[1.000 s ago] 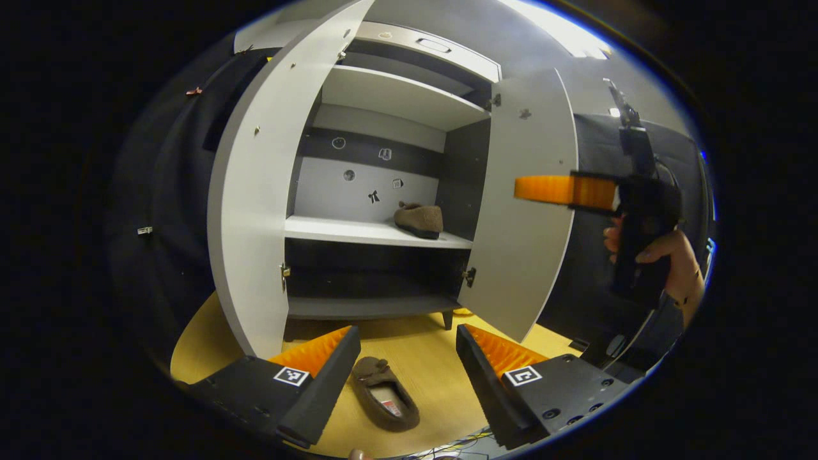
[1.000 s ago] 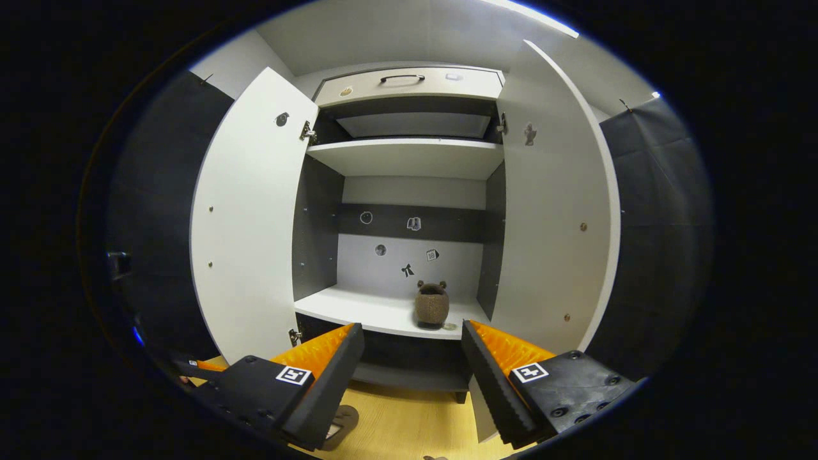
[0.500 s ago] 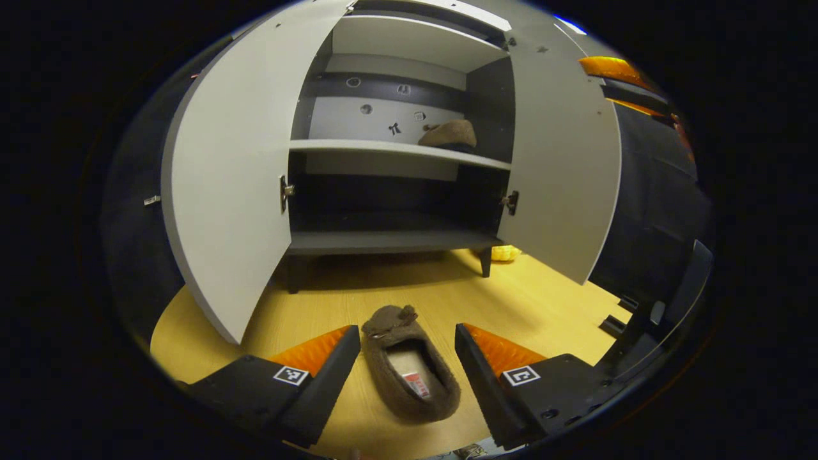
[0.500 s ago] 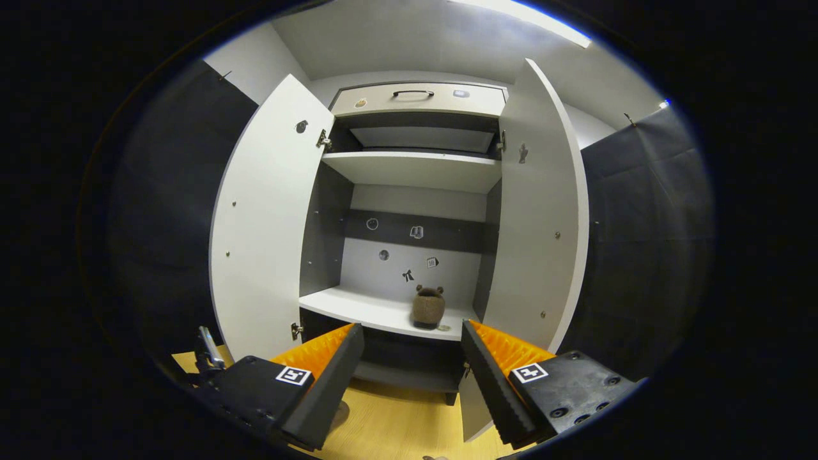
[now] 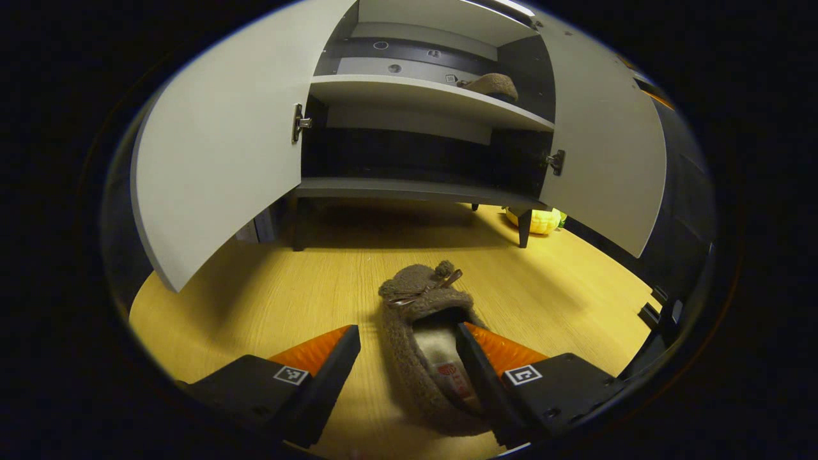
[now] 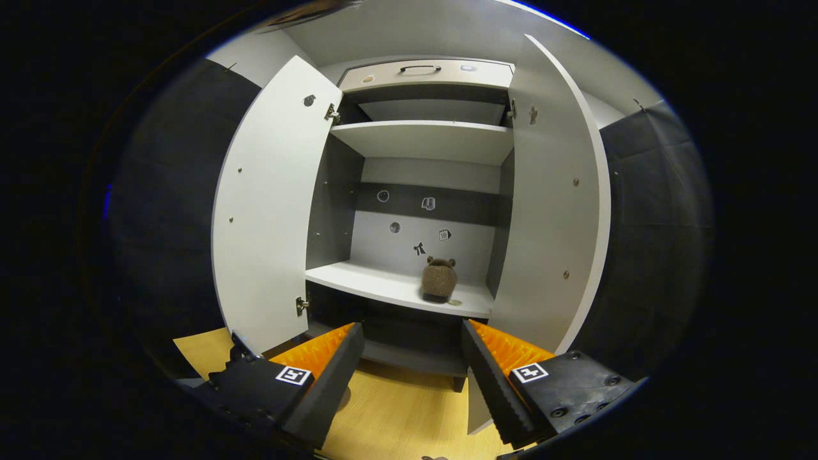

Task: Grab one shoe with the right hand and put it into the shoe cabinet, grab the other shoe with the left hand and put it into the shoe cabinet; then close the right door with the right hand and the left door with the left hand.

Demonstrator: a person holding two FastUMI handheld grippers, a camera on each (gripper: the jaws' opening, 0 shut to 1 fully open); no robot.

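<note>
I have the left gripper spread wide over the slipper on the floor: 1 finger sits inside its opening, the other stands clear on the bare floor. My right gripper is released, holding nothing, facing the cabinet, where the other slipper sits near the middle shelf's right edge.

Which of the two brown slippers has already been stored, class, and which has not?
The slipper on the cabinet's white shelf is stored. The other slipper lies on the wooden floor, where the open left claw straddles one side wall.
</note>
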